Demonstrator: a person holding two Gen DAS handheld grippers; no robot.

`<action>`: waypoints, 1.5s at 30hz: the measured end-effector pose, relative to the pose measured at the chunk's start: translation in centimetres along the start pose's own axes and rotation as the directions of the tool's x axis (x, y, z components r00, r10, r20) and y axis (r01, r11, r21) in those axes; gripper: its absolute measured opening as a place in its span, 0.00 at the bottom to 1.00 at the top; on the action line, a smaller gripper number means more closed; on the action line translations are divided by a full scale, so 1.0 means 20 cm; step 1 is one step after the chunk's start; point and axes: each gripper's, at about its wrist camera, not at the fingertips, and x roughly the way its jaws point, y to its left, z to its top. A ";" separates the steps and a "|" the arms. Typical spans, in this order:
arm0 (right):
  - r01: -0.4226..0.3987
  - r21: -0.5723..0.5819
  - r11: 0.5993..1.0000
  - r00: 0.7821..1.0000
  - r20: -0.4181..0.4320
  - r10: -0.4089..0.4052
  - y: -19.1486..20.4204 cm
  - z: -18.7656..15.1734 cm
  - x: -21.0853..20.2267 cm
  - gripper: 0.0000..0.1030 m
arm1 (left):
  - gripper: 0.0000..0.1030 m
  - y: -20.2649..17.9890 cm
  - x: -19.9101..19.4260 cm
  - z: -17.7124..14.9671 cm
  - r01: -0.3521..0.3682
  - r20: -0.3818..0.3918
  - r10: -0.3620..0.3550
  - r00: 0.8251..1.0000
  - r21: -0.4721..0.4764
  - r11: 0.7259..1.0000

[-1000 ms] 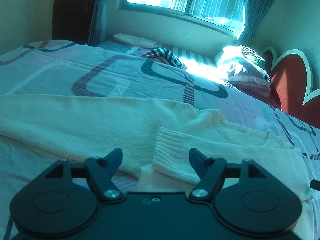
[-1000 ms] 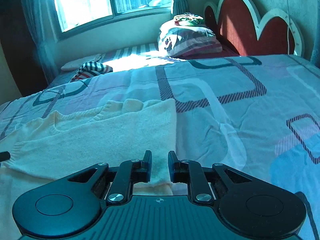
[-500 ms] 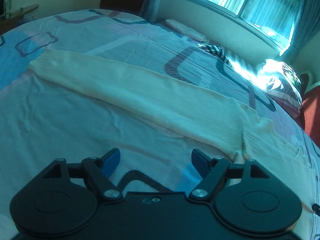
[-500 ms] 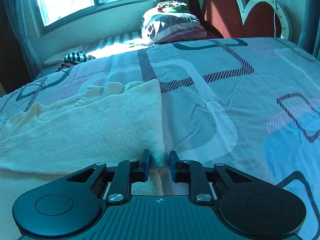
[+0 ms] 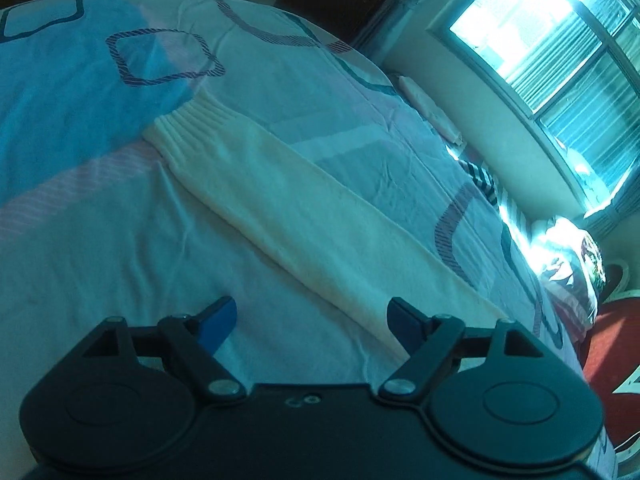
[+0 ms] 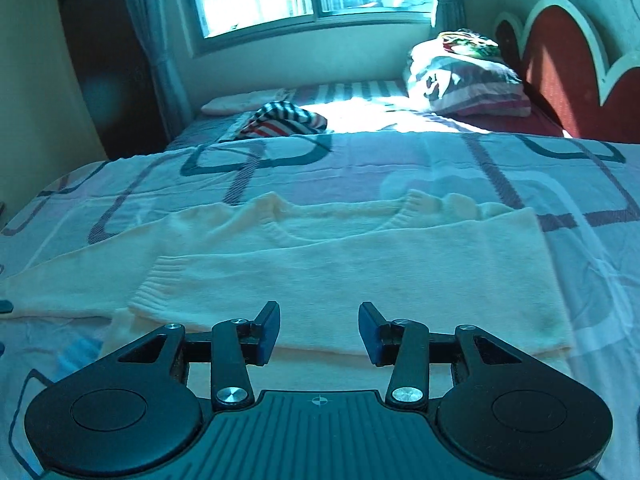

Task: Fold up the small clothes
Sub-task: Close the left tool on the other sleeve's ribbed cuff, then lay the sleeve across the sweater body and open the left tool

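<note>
A cream knit sweater (image 6: 360,264) lies flat on the bed, its right sleeve folded across the body with the ribbed cuff (image 6: 156,284) at the left. Its other sleeve (image 5: 320,224) stretches out straight over the bedspread, ending in a ribbed cuff (image 5: 188,124). My left gripper (image 5: 310,320) is open and empty, low over that outstretched sleeve near its shoulder end. My right gripper (image 6: 319,330) is open and empty, just in front of the sweater's near edge.
A patterned bedspread (image 6: 400,160) covers the bed. A striped garment (image 6: 280,120) and a pillow pile (image 6: 460,80) lie by the window. A red headboard (image 6: 568,72) stands at the right. A folded pale cloth (image 5: 432,108) lies near the wall.
My right gripper has opened, letting go of the sweater's edge, and backed off left. My left gripper has swung left along the outstretched sleeve, so its far cuff is closer in view.
</note>
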 end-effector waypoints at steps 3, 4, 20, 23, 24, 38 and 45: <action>-0.023 -0.030 0.999 1.000 -0.014 0.023 0.13 0.01 0.08 0.42 | 0.78 0.05 0.06 0.07 0.034 0.023 -0.033 0.999 -0.048 0.998; -0.028 -0.036 0.999 0.999 -0.018 0.028 0.16 0.01 0.10 0.42 | 0.78 0.06 0.07 0.10 0.045 0.029 -0.043 0.999 -0.063 0.997; -0.024 -0.124 0.992 0.994 -0.109 0.011 0.36 -0.01 0.43 0.42 | 0.03 -0.05 0.03 0.21 0.102 0.148 -0.107 0.983 0.043 0.994; -0.055 -0.028 0.998 0.996 -0.073 0.053 0.29 0.02 0.35 0.42 | 0.02 -0.30 -0.06 0.16 0.185 0.139 -0.210 0.968 0.174 0.967; -0.051 -0.018 0.999 0.997 -0.058 0.050 0.27 0.03 0.32 0.42 | 0.03 -0.40 -0.08 0.13 0.218 0.124 -0.248 0.961 0.215 0.952; 0.041 0.138 0.990 0.999 0.001 -0.041 -0.32 -0.04 -0.13 0.42 | 0.06 -1.46 0.07 -0.94 0.544 -0.345 -0.421 0.839 0.563 0.622; -0.008 0.155 0.988 1.000 -0.007 0.009 -0.35 -0.10 -0.19 0.64 | 0.52 -1.36 0.06 -1.01 0.468 -0.351 -0.311 0.883 0.622 0.628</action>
